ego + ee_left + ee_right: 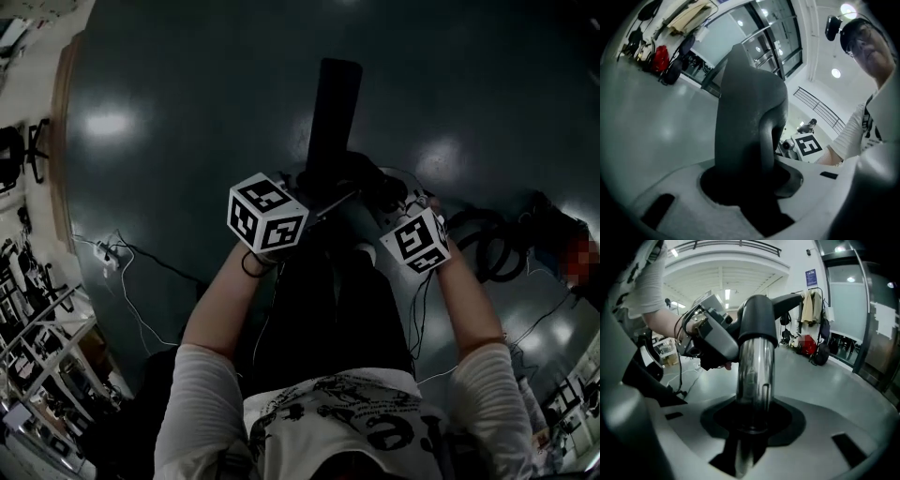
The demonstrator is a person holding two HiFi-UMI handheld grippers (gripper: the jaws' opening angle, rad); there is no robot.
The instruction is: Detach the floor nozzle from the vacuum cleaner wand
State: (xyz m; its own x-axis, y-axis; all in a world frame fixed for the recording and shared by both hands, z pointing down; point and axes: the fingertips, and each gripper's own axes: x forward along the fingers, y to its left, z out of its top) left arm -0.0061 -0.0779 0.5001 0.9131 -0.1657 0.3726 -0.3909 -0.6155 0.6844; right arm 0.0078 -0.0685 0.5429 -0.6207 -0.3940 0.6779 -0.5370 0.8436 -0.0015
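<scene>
In the head view both grippers are held up in front of me over the dark floor. The dark floor nozzle [336, 103] sticks out ahead of them. My left gripper [321, 192] grips the nozzle's dark grey neck [745, 117], which fills the gap between its jaws [750, 187]. My right gripper [375, 208] is shut on the shiny metal wand [753, 376], which rises between its jaws [751, 427] to a dark grey elbow [757, 315]. The left gripper [710, 341] shows just beyond that elbow in the right gripper view.
White cables [122, 258] trail over the floor at the left. A black hose coil [492, 244] lies at the right. Shelving [37, 356] stands along the left edge. Coats [811, 305] and a red bag [806, 345] are by the glass wall.
</scene>
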